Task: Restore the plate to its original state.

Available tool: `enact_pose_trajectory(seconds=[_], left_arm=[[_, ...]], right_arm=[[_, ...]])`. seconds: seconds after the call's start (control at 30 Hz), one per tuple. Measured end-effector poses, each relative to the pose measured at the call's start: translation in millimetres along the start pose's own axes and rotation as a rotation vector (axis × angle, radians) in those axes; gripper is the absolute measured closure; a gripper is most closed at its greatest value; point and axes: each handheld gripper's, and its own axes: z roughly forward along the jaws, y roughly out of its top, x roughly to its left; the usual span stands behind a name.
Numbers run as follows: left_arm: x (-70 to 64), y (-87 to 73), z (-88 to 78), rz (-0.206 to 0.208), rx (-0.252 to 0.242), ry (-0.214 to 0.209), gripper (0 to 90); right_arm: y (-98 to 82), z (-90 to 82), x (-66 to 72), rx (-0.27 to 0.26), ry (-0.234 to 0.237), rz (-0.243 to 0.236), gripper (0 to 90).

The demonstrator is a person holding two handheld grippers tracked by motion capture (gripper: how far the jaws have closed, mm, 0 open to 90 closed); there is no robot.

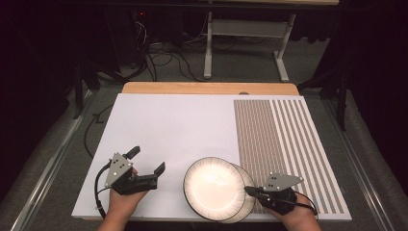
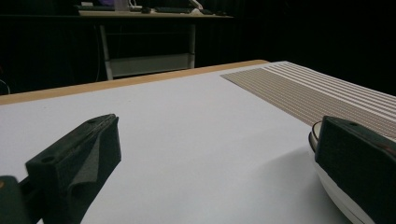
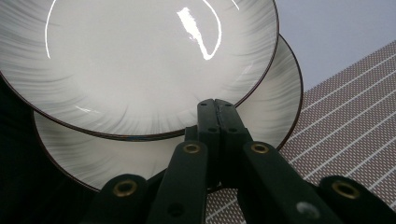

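Covering most of the wooden table (image 1: 207,88) is a white board (image 1: 173,125), with a striped mat (image 1: 284,144) of brown and white lines laid along its right side; near the front edge of the board lie two white plates with dark rims, the upper plate (image 1: 211,187) stacked on the lower plate (image 1: 247,202) but shifted to the left, so that the lower one shows as a crescent on the right, reaching to the mat's edge; the right gripper (image 1: 250,190), held in a hand (image 1: 298,216) at the front right corner, points left at the plates, its jaws pressed together with nothing between them, their tips over the lower plate's rim and just beside the upper plate's edge in the right gripper view; the left gripper (image 1: 146,161), held in the other hand (image 1: 122,202) left of the plates, rests with its jaws wide apart over bare board, the right jaw near the plates.
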Motion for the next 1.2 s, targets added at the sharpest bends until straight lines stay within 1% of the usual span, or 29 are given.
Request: enact_pose_trajectory(seconds=[0.1, 0.2, 0.23, 0.3, 0.37, 0.87, 0.93, 0.97, 1.0, 1.07, 1.1, 1.17, 1.2], left_arm=[[0.5, -0.1, -0.1, -0.004, -0.002, 0.0, 0.8], [0.6, -0.1, -0.1, -0.005, -0.002, 0.0, 0.8], [0.6, -0.1, -0.1, -0.005, -0.002, 0.0, 0.8], [0.6, -0.1, 0.0, -0.005, -0.002, 0.001, 0.8], [0.5, -0.1, 0.1, -0.004, -0.001, 0.0, 0.8], [0.6, -0.1, 0.0, -0.004, -0.001, 0.0, 0.8], [0.5, -0.1, 0.0, -0.004, -0.001, 0.0, 0.8], [0.5, -0.1, 0.0, -0.004, -0.001, 0.0, 0.9], [0.5, -0.2, 0.0, -0.004, 0.0, 0.0, 0.8], [0.4, -0.2, 0.0, -0.003, 0.001, 0.0, 0.9], [0.4, -0.1, -0.2, -0.004, 0.001, 0.0, 0.8], [0.4, -0.1, -0.4, -0.004, 0.0, 0.0, 0.8], [0.5, -0.1, -0.4, -0.005, 0.0, 0.0, 0.9]], right_arm=[[0.1, -0.4, -0.4, 0.0, 0.002, -0.004, 90.0], [0.2, -2.1, -1.4, -0.005, -0.004, 0.004, 90.0], [0.1, -3.0, -1.1, -0.008, -0.007, 0.019, 90.0], [-0.5, -3.6, -2.4, -0.014, -0.01, 0.015, 90.0], [-1.7, -7.9, -5.5, -0.025, -0.02, 0.032, 90.0], [-4.8, -16.0, -11.4, -0.045, -0.044, 0.045, 90.0], [-6.5, -19.2, -13.9, -0.053, -0.052, 0.057, 90.0], [-6.5, -19.2, -13.9, -0.053, -0.052, 0.057, 90.0], [-6.9, -21.3, -15.4, -0.066, -0.038, 0.07, 90.0], [-6.1, -20.0, -12.9, -0.06, -0.037, 0.066, 90.0], [-5.4, -19.3, -12.4, -0.057, -0.038, 0.056, 90.0], [-4.9, -18.9, -12.2, -0.056, -0.039, 0.055, 90.0], [-5.2, -19.4, -12.7, -0.059, -0.039, 0.063, 89.7]])
